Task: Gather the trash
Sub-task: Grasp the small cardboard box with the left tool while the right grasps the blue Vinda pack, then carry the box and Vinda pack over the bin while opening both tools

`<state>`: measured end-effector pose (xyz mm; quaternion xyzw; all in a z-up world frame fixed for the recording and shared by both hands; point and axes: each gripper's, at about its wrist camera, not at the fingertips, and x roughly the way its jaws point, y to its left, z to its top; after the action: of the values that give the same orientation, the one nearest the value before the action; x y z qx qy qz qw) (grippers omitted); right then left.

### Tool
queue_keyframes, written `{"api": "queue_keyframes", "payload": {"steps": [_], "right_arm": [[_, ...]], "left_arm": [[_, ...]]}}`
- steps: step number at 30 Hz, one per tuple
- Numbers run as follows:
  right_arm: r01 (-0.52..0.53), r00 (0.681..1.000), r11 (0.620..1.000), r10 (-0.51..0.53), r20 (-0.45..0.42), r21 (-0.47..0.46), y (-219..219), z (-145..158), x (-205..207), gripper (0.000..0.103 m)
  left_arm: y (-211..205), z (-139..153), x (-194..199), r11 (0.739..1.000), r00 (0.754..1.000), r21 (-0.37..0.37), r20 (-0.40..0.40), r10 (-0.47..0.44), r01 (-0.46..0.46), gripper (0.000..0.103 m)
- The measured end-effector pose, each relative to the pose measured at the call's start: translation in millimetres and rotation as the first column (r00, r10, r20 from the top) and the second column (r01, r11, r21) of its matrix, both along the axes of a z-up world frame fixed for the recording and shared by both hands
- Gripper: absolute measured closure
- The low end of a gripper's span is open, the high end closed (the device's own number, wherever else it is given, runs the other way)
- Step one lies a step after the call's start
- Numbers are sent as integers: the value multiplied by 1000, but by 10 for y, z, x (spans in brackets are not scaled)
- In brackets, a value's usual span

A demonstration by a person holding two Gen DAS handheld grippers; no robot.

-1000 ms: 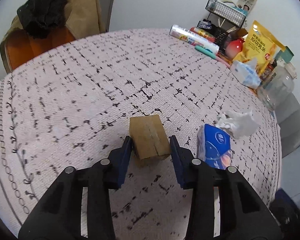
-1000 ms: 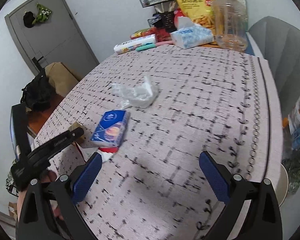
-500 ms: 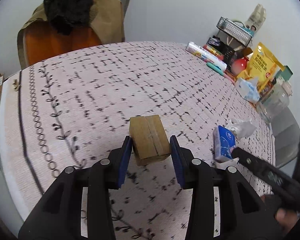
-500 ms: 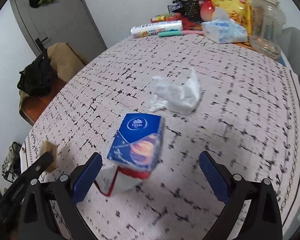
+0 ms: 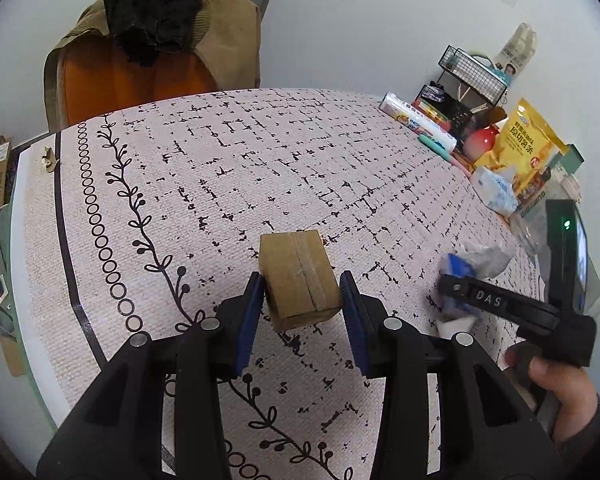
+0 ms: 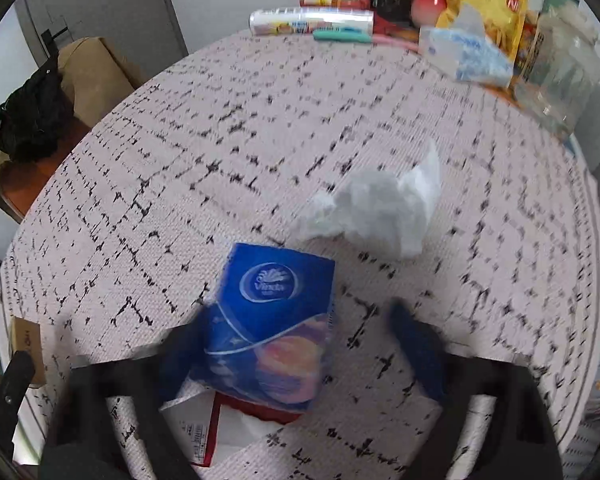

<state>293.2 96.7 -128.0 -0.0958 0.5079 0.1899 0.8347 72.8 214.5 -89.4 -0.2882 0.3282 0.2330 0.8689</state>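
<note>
My left gripper is shut on a small brown cardboard box, held just above the patterned tablecloth. My right gripper points down over a blue tissue pack, and its jaws are closing around it. The left finger is blurred against the pack's side, while the right finger still stands apart from it. A white and red paper lies under the pack. A crumpled white tissue rests just beyond it. The left wrist view shows the right gripper and the hand holding it.
A chair draped with a brown jacket and black cloth stands behind the table. At the far right edge are a plastic roll, a yellow snack bag, a soft tissue pack, a clear jar and a wire rack.
My right gripper has travelled over to the blue tissue pack and its jaws have narrowed around it. My left gripper has carried the cardboard box toward the table's bordered edge.
</note>
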Motion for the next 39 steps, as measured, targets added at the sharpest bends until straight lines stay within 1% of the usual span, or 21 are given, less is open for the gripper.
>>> {"api": "queue_keyframes", "payload": {"steps": [1, 2, 3, 4, 6, 12, 15, 19, 22, 25, 30, 32, 35, 38, 39], "right_arm": [[-6, 1000, 1000, 6, -8, 10, -8, 28, 1, 54], [-17, 999, 998, 20, -42, 55, -32, 51, 15, 59], [-29, 996, 992, 39, -82, 122, -58, 87, 33, 64], [-35, 996, 989, 47, -81, 144, -82, 137, 17, 65], [-54, 998, 985, 60, -34, 167, -127, 266, -59, 65], [-92, 994, 947, 106, -29, 309, -398, 575, -270, 65], [-77, 995, 921, 93, -24, 381, -681, 680, -392, 65], [-65, 998, 905, 69, 7, 421, -1047, 791, -575, 65], [-34, 999, 899, 32, 11, 437, -1316, 825, -650, 65], [8, 1000, 892, -18, 18, 453, -1580, 846, -677, 65], [70, 995, 883, -95, 31, 464, -1999, 849, -680, 64], [93, 992, 880, -124, 37, 466, -2175, 853, -690, 64], [132, 984, 875, -172, 45, 465, -2478, 846, -704, 64], [182, 970, 869, -235, 59, 460, -2856, 837, -720, 64], [200, 965, 865, -255, 59, 459, -2976, 826, -718, 64]], "left_arm": [[-7, 7, -3, 1000, 1000, -1, 2, 0, 0, 64], [-19, 26, -4, 1000, 1000, -1, 5, -2, 2, 64], [-31, 43, -1, 1000, 1000, 0, 8, -3, 3, 64], [-57, 83, 1, 1000, 1000, 7, 16, -9, 9, 64], [-104, 148, -6, 1000, 999, 19, 27, -17, 17, 64], [-316, 332, 64, 997, 996, 37, 59, -64, 62, 64], [-498, 412, 115, 994, 992, 50, 73, -105, 102, 64], [-767, 516, 199, 981, 977, 74, 105, -186, 179, 64], [-1000, 597, 285, 967, 961, 100, 123, -247, 236, 64], [-1246, 670, 376, 947, 940, 123, 136, -314, 298, 64], [-1578, 736, 494, 915, 905, 138, 149, -397, 379, 64], [-1736, 759, 549, 894, 882, 145, 159, -443, 423, 64], [-1986, 764, 661, 863, 852, 157, 150, -501, 480, 64], [-2262, 766, 792, 833, 824, 165, 140, -549, 528, 64], [-2377, 767, 851, 820, 811, 166, 135, -569, 548, 64]]}}
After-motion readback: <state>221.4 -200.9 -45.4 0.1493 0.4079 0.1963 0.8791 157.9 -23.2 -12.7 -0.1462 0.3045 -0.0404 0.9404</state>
